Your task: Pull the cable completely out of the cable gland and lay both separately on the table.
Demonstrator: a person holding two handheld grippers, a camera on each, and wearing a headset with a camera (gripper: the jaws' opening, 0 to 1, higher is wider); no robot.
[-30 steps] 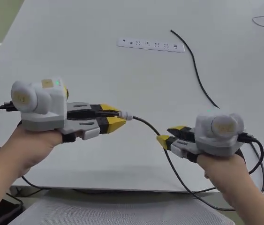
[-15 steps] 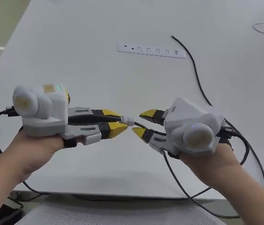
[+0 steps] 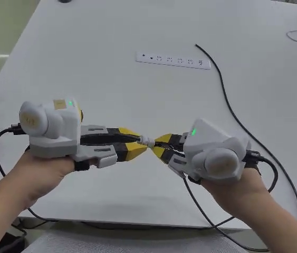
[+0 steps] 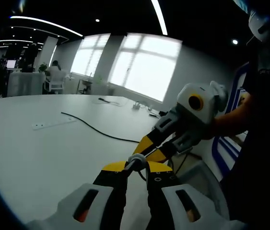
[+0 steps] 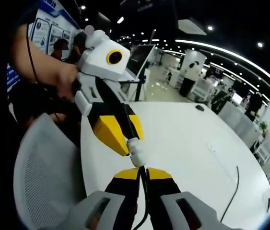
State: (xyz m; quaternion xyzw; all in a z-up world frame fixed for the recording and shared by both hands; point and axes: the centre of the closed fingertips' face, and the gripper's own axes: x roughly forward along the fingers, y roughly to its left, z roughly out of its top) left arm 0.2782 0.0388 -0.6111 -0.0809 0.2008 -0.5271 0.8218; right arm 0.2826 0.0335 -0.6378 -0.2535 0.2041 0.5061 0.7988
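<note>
**Cable and gland gripped for separation above the near table edge**

At centre left of the head view, the left gripper (image 3: 140,143) points right, its jaws closed on the small white cable gland (image 3: 147,141). In the left gripper view the gland sits pinched between the two yellow tips. This grip appears to serve as the anchor, keeping the gland fixed while the cable is drawn out of it.

Right of centre, the right gripper (image 3: 159,146) points left, tip to tip with the left one. The right gripper view shows its jaws nearly together, with the black cable (image 5: 145,191) running between them just behind the gland, so they appear to be clamped on it. Gripping so near the gland probably gives a short, straight pull along the cable's own line, with little slack to bend.

The cable is not yet out of the gland. Both are held in the air between the two grippers, over the near edge of the white table (image 3: 85,63). From the right gripper the cable droops toward the lower right and passes below the table edge.

A white power strip (image 3: 173,60) lies at the upper centre, well apart from the work. The bare surface between it and the grippers leaves room to lay the two parts down separately.
</note>
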